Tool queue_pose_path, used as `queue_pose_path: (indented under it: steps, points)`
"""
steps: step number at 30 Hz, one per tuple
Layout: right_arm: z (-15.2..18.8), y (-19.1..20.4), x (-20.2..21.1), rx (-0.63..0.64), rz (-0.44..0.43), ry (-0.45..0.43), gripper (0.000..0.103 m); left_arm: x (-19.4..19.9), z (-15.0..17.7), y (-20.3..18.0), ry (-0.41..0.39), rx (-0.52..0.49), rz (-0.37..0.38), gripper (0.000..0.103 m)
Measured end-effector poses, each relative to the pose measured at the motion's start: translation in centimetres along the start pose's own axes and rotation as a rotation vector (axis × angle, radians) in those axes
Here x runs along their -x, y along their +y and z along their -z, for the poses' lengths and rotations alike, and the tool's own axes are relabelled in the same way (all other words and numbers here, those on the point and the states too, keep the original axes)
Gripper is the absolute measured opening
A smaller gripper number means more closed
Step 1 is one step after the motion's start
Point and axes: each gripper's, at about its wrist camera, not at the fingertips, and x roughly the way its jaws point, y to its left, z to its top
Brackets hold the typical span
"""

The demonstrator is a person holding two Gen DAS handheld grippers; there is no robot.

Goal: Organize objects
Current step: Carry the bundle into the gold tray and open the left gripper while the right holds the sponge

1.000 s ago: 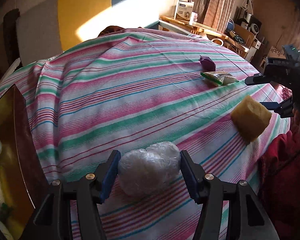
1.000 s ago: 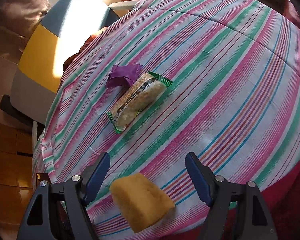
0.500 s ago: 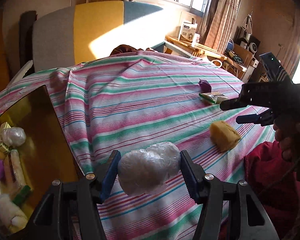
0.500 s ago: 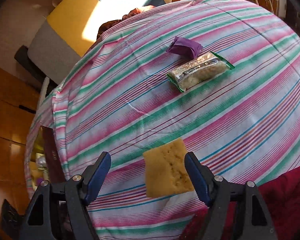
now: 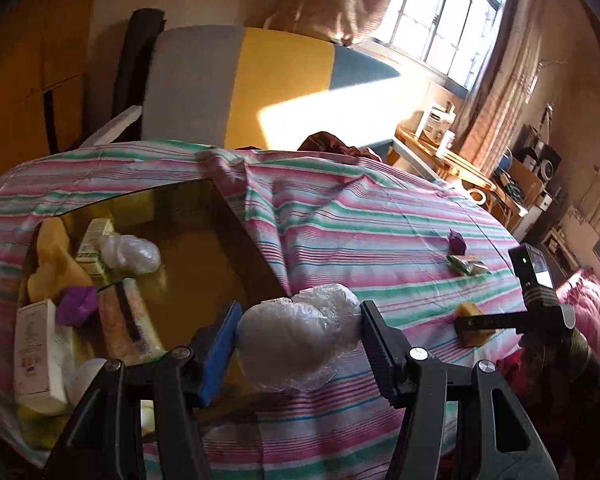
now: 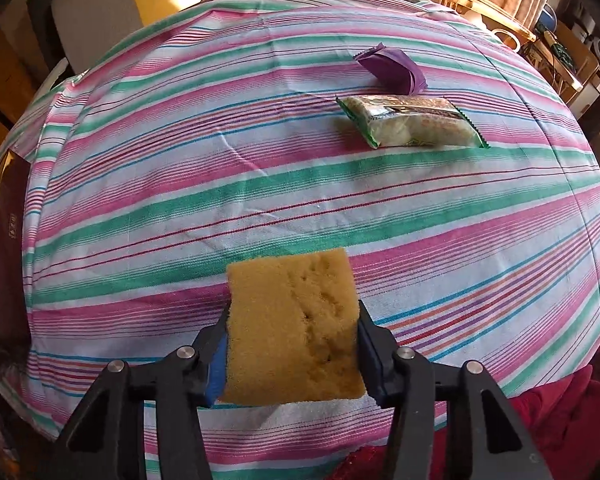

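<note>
A: Since a moment ago the left tongs (image 5: pixel 296 344) have carried the plastic-wrapped ball (image 5: pixel 300 340) from the open striped cloth (image 5: pixel 380 232) to the near corner of the brown box (image 5: pixel 204 248), and the right tongs (image 6: pixel 290 344) have come down around the yellow sponge (image 6: pixel 296 320).

B: How do the tongs stand?

A: The left ones pinch the wrapped ball between both pads, lifted clear of the cloth. The right ones are closing, with the sponge between them; both pads touch its sides, and it rests on the worktop near the front edge.

B: What is in the box?

A: Another wrapped ball (image 5: pixel 130 254) towards the far side, a green-and-white carton (image 5: pixel 94 252) just left of it, a yellow sponge (image 5: pixel 56 264) against the left wall, a purple packet (image 5: pixel 76 304) nearer the camera, and a white carton (image 5: pixel 36 356) at the near left corner.

B: And outside the box?

A: Well beyond the sponge, far to the right of the box, a green-edged snack pack (image 6: pixel 412 126) lies flat, with a purple wrapper (image 6: pixel 392 68) touching its far side.
</note>
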Motion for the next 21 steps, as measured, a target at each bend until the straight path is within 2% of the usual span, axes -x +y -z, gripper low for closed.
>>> queue_pose_path:
  steps: [3, 6, 10, 16, 21]
  points:
    - [0.2, -0.1, 0.0, -0.003, 0.003, -0.001, 0.054, 1.4, -0.5, 5.2, -0.008, 0.141, -0.052, 0.061]
    - [0.3, -0.3, -0.1, -0.001, 0.002, 0.002, 0.054, 2.3, -0.7, 9.7, -0.012, 0.241, -0.116, 0.061]
    - [0.5, -0.5, -0.1, 0.006, 0.009, 0.000, 0.054, 2.0, -1.6, 12.8, -0.003, 0.323, -0.131, 0.061]
    - [0.8, -0.8, 0.0, 0.016, 0.018, -0.005, 0.054, -1.5, -5.2, 12.9, 0.026, 0.326, -0.104, 0.061]
    - [1.0, -1.3, 0.0, 0.021, 0.019, -0.007, 0.054, -5.9, -8.4, 12.1, 0.041, 0.233, -0.145, 0.061]
